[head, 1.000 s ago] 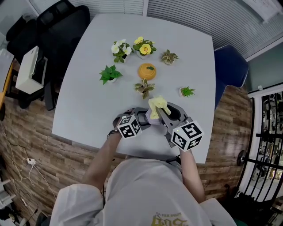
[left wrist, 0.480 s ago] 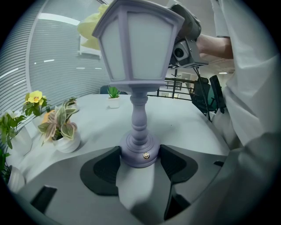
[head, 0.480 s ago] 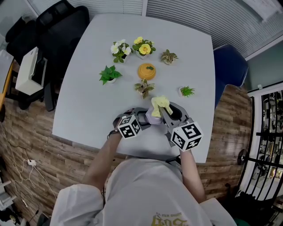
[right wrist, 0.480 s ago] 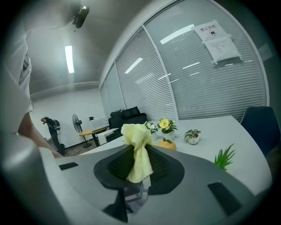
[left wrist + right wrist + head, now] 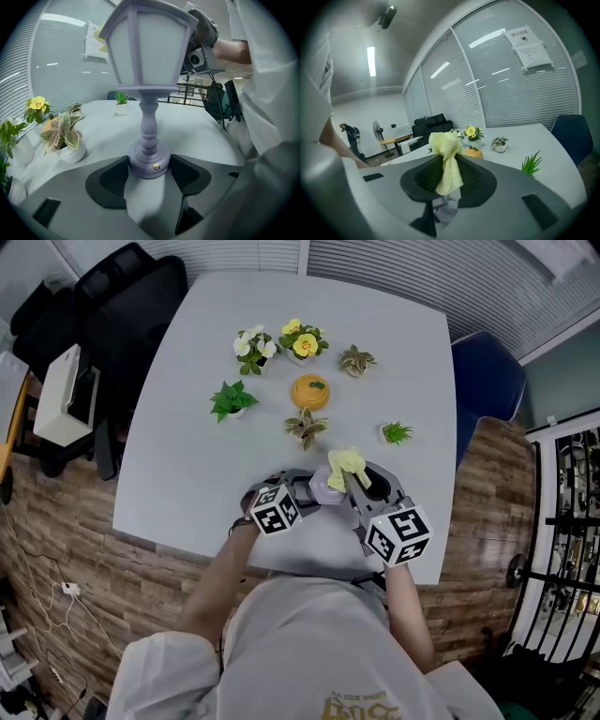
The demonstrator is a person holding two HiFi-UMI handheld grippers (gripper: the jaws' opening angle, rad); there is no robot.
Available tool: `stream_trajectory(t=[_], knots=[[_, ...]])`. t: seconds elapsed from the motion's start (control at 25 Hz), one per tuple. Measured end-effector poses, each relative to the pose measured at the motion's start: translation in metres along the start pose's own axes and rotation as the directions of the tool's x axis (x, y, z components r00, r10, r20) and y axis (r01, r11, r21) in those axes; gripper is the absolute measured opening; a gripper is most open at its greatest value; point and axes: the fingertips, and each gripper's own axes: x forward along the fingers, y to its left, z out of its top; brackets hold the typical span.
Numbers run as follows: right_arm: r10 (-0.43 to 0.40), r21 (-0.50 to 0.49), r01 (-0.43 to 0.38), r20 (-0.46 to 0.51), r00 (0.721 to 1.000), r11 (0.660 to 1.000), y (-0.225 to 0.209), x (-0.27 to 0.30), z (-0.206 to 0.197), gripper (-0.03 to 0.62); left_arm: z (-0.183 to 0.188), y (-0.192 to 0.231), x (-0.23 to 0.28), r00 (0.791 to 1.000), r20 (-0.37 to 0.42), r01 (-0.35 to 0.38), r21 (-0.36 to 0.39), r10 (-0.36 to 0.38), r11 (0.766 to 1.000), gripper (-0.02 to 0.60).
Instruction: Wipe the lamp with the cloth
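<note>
— Left claw (image 5: 149,165), state?

— Closed on the lamp (image 5: 149,51). I read both dark pads (image 5: 110,180) pressed against the sides of its round lavender base, and the small button on the base faces my camera. The lamp stands upright on the desk (image 5: 187,446), near the front edge, directly before the person.

— Right claw (image 5: 449,174)?

— Clamped on the cloth (image 5: 447,157), which is pale yellow. A bunched end stands above the jaws and a tail hangs down between them.

— Position of cloth relative to lamp?

— In the head view the cloth sits at the right side of the lamp's top, with the right claw angled in from the person's right. In the right gripper view, lavender of the lamp shows directly below the hanging tail. I cannot confirm contact between cloth and shade.

— Other items on the desk?

— All further back, well apart from the lamp:
- an orange pot (image 5: 310,390), with a variegated plant (image 5: 305,426) just in front of it
- a leafy green plant (image 5: 231,397) to the left
- a white-flowered plant (image 5: 251,343) and a yellow-flowered plant (image 5: 305,339) side by side at the back
- a grass-like plant (image 5: 397,434) to the right

A blue chair (image 5: 483,381) stands beside the desk's right edge.
</note>
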Motion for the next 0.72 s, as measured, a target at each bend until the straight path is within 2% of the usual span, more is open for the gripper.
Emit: stream_trajectory(t=[0.72], knots=[[-0.008,-0.029,0.007,-0.039,0.999,1.000,0.007,-0.026,-0.013,0.086,-0.001,0.000,0.001,1.000,-0.005,0.006,-0.005,-0.006,1.000,0.296]])
